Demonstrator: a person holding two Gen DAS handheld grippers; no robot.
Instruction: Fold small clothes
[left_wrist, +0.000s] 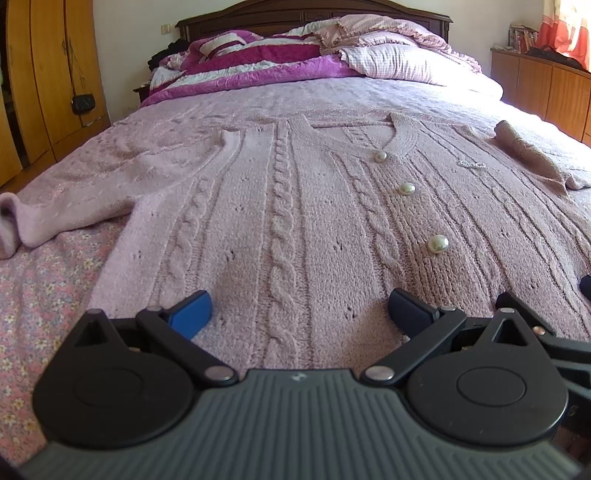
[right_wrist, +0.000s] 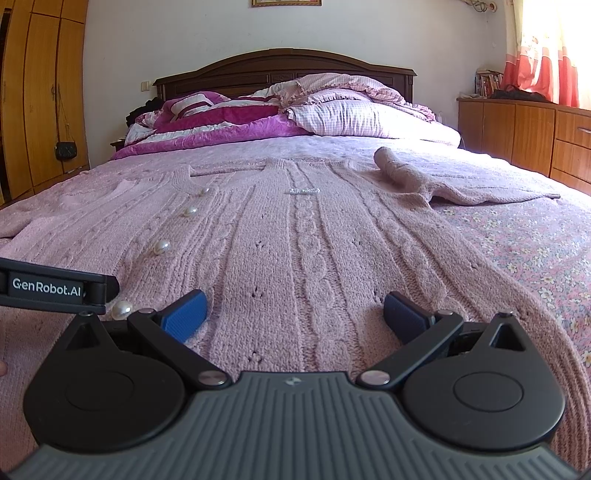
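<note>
My left gripper (left_wrist: 300, 314) hangs low over the hem of a pink cable-knit cardigan (left_wrist: 295, 221), and its jaws are spread wide, with only knit fabric between the blue pads (left_wrist: 192, 314) and nothing pinched. My right gripper (right_wrist: 295, 314) is just beside it, over the other half of the same hem, and its jaws are spread wide too, holding nothing. The cardigan lies flat and face up on the bed (right_wrist: 535, 258), stretching away from both jaws toward the headboard (right_wrist: 284, 70). A row of pearl buttons (left_wrist: 438, 244) runs up the front, to the right of my left jaws and to the left of my right jaws. One sleeve (left_wrist: 55, 206) lies spread out far to the left of my left jaws, its cuff bunched at the bed edge. The other sleeve (right_wrist: 461, 188) lies ahead and to the right of my right jaws, folded over near the shoulder. Beyond the collar I see pillows and a purple quilt (right_wrist: 221, 129) piled at the head of the bed. A small bead ornament (right_wrist: 304, 191) sits on the chest, ahead of my right jaws.
</note>
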